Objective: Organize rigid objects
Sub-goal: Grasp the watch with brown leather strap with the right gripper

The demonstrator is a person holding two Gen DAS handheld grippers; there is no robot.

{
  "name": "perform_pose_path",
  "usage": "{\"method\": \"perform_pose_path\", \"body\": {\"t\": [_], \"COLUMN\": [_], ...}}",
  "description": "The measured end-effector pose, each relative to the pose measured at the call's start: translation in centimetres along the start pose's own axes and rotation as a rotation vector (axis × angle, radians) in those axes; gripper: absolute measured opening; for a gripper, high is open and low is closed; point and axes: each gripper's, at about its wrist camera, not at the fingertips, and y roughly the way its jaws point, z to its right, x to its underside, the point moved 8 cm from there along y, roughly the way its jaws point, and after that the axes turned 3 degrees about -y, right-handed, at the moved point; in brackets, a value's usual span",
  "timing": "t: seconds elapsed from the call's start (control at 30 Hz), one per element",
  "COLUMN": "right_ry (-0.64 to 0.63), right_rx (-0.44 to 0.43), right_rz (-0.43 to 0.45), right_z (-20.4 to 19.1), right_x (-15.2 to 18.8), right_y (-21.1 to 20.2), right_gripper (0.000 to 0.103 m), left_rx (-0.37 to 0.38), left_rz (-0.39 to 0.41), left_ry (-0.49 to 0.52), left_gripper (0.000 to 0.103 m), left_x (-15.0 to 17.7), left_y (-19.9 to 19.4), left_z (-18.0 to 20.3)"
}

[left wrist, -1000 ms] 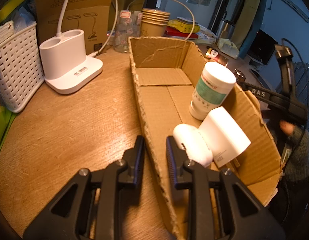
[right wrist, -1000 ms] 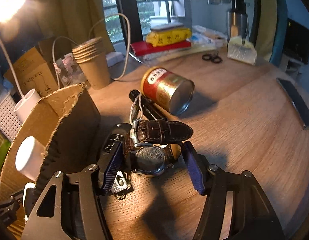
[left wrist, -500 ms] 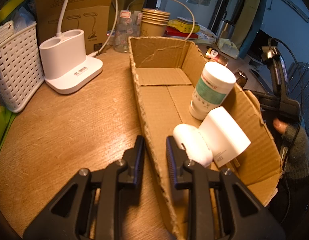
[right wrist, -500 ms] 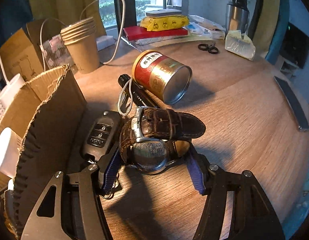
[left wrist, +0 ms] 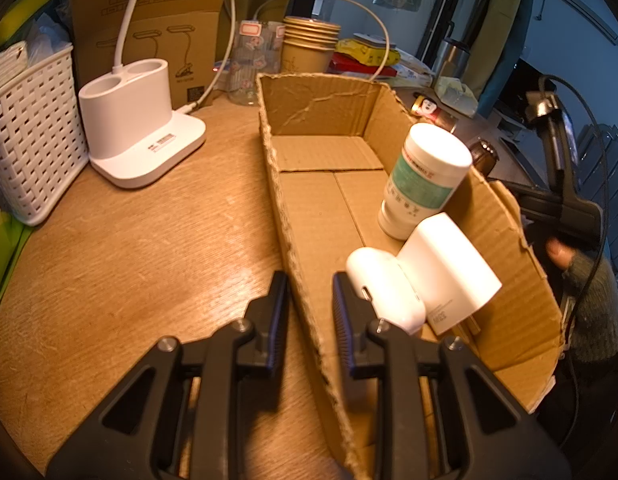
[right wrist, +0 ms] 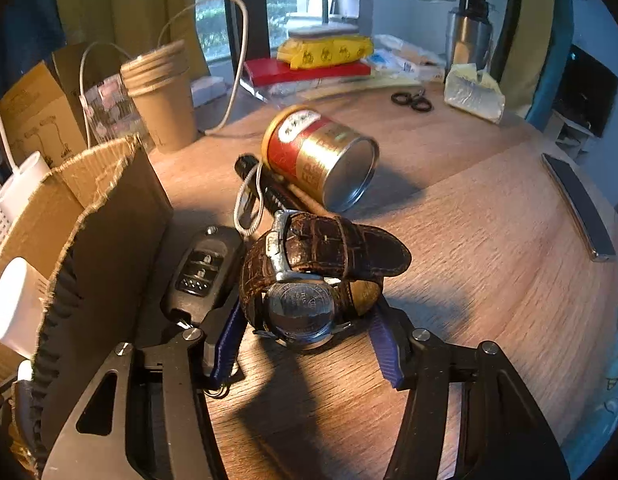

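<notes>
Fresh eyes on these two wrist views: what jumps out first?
In the right wrist view, the brown leather watch sits between the right gripper's fingers, with a red-and-gold tin lying on its side behind it and a car key to its left. In the left wrist view, the left gripper straddles the cardboard box's near wall; inside stand a white bottle, a charger and an earbud case.

Inside the cardboard box [left wrist: 321,160], bare floor is lying open beyond the pill bottle [left wrist: 425,180], while that bottle, the white charger [left wrist: 449,272] and the earbud case [left wrist: 383,288] are crowding its near right corner.
</notes>
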Motion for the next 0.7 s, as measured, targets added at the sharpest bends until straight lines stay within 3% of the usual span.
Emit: {"method": "perform_pose_path", "body": {"t": [0.4, 0.7], "right_ry": [-0.037, -0.053], "right_rx": [0.080, -0.001], "right_rz": [0.300, 0.348], "right_z": [-0.5, -2.0], "right_x": [-1.4, -1.0], "right_y": [-6.1, -7.7], "right_gripper": [0.060, 0.060], "left_rx": [0.000, 0.000], "left_rz": [0.000, 0.000], "left_ry": [0.000, 0.000], "left_gripper": [0.025, 0.025], "left_x": [0.0, 0.0], "left_y": [0.0, 0.0], "left_z": [0.0, 0.0]}}
